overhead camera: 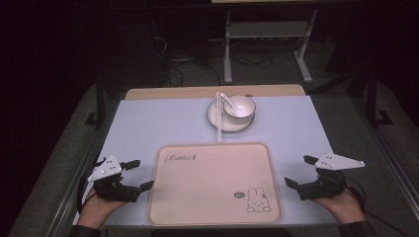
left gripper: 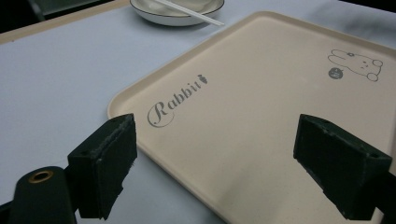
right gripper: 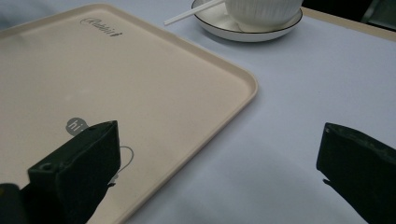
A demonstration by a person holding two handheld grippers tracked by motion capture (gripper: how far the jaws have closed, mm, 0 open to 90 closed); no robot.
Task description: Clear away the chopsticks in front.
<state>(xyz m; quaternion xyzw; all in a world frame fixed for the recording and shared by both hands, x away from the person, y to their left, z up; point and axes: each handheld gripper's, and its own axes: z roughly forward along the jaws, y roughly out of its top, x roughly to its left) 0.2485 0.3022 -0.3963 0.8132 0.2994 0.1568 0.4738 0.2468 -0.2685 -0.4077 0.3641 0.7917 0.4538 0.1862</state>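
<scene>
A beige tray (overhead camera: 212, 168) printed with "Rabbit" and a rabbit drawing lies at the table's front centre, with nothing on it. Beyond it stands a white plate (overhead camera: 217, 121) carrying a white bowl (overhead camera: 239, 105) with a spoon (overhead camera: 226, 99); white chopsticks (overhead camera: 218, 116) lie across the plate's left side. My left gripper (overhead camera: 139, 174) hovers open at the tray's left edge (left gripper: 135, 144), jaws wide apart. My right gripper (overhead camera: 300, 171) is open just right of the tray (right gripper: 140, 93), nothing between its jaws. The plate (left gripper: 177, 16) and bowl (right gripper: 261, 11) also appear in the gripper views.
A pale blue mat (overhead camera: 148, 123) covers the table, with a wooden edge (overhead camera: 173, 92) at the back. Dark floor, cables and a metal stand's legs (overhead camera: 267, 54) lie beyond the table. Bare mat lies on both sides of the tray.
</scene>
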